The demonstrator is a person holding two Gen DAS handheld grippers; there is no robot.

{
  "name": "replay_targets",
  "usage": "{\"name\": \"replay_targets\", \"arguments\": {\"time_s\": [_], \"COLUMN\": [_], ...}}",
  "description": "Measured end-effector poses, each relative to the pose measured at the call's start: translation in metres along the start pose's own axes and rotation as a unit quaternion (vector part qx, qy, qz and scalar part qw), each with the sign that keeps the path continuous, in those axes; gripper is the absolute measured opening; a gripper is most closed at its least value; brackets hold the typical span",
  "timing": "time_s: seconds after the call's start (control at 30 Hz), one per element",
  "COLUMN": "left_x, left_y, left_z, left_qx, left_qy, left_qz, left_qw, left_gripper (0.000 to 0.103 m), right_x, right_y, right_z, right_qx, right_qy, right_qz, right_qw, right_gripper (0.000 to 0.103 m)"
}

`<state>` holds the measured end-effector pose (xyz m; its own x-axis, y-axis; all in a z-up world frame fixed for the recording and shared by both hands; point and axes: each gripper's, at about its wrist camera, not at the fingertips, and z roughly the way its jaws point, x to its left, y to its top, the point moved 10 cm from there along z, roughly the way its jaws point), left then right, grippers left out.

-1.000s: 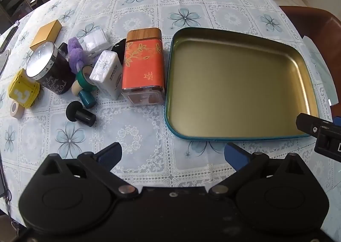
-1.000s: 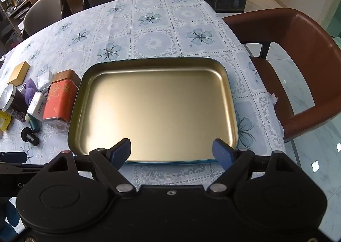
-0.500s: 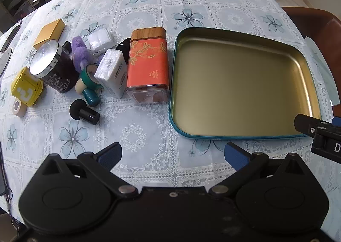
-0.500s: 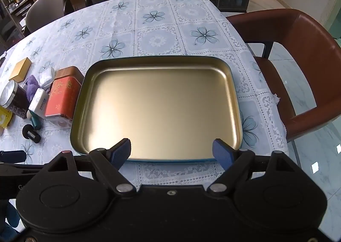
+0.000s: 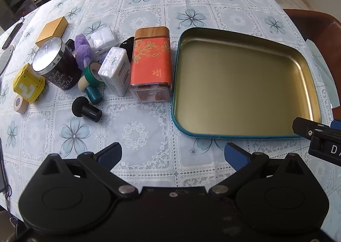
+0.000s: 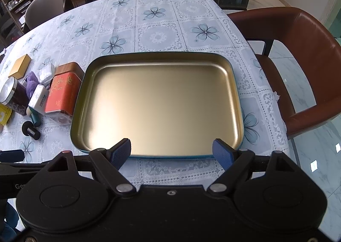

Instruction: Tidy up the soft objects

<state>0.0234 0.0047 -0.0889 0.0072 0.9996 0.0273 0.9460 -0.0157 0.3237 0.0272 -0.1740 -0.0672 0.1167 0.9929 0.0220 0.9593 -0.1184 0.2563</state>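
With both my left gripper (image 5: 172,155) and right gripper (image 6: 171,151) spread empty, I judged the purple plush toy (image 5: 82,51) light, squashy, best pinched mid-body.

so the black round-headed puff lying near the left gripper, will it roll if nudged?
Probably. The black puff lies on its side on the tablecloth, and its handle looks cylindrical. The wider round head would likely curve its path. Looks light.
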Motion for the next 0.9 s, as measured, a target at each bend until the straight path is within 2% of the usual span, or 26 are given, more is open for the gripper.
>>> {"name": "replay_targets", "arguments": {"time_s": [0.9], "left_x": [-0.0037], "left_y": [-0.0035], "left_z": [0.0001], "left_qx": [-0.002], "left_qy": [0.004], "left_qz": [0.001], "left_qw": [1.0], "left_gripper": [0.103], "right_x": [-0.0034], "right_y": [-0.0008], "right_z": [0.0011], "right_qx": [0.002], "right_qy": [-0.001], "right_qz": [-0.002], "right_qw": [1.0], "right_gripper": [0.081]}}
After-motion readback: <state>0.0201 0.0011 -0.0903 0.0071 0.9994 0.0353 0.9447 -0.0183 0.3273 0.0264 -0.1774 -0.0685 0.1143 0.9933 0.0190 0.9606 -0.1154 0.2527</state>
